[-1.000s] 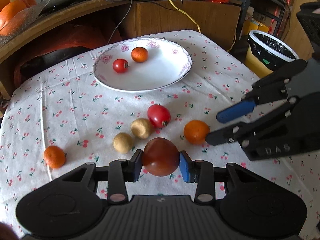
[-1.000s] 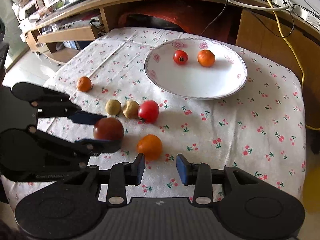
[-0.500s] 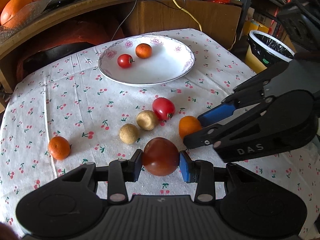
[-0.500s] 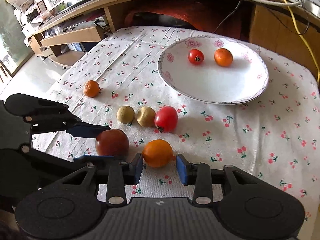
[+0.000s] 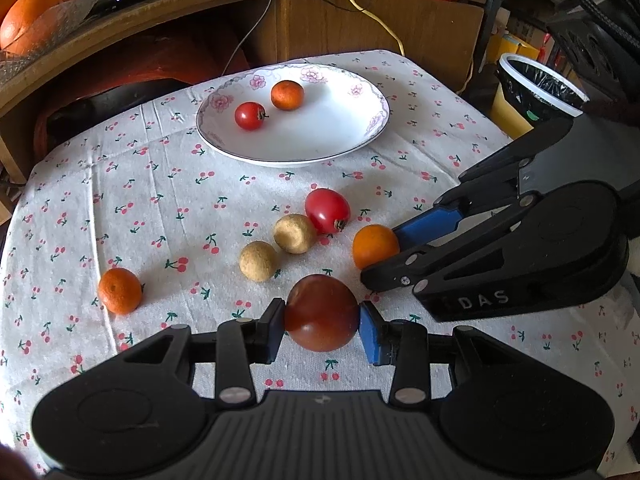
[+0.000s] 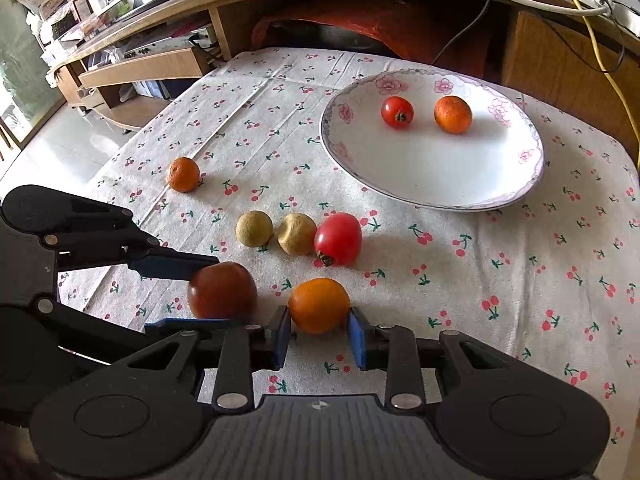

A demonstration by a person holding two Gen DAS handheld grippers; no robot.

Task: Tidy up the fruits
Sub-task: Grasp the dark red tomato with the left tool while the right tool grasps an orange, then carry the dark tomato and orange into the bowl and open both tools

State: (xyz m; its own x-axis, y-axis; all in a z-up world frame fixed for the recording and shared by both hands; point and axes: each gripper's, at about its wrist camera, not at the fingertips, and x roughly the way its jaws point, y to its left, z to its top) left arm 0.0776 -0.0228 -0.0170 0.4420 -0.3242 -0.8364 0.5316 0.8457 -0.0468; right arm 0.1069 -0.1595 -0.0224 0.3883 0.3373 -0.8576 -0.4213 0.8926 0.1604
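Your left tool is clamped on a dark red tomato, its blue pads pressed against the fruit's left and right sides; the tomato is round and glossy, a little wider than tall, with no stem end showing. Your right tool stands part open around an orange fruit on the table; the pads sit just beside its flanks, and you cannot tell whether they touch. That fruit is smooth and slightly oval, its long axis running left to right. Just beyond lie a bright red tomato, tilted with its stem end pointing near-left, and two tan round fruits close beside it. A small mandarin sits apart at far left. The white flowered plate at far right holds a small tomato and a mandarin near its far rim, leaving most of its floor bare. Cloth to the right of the fruit cluster lies open up to the table's right edge.
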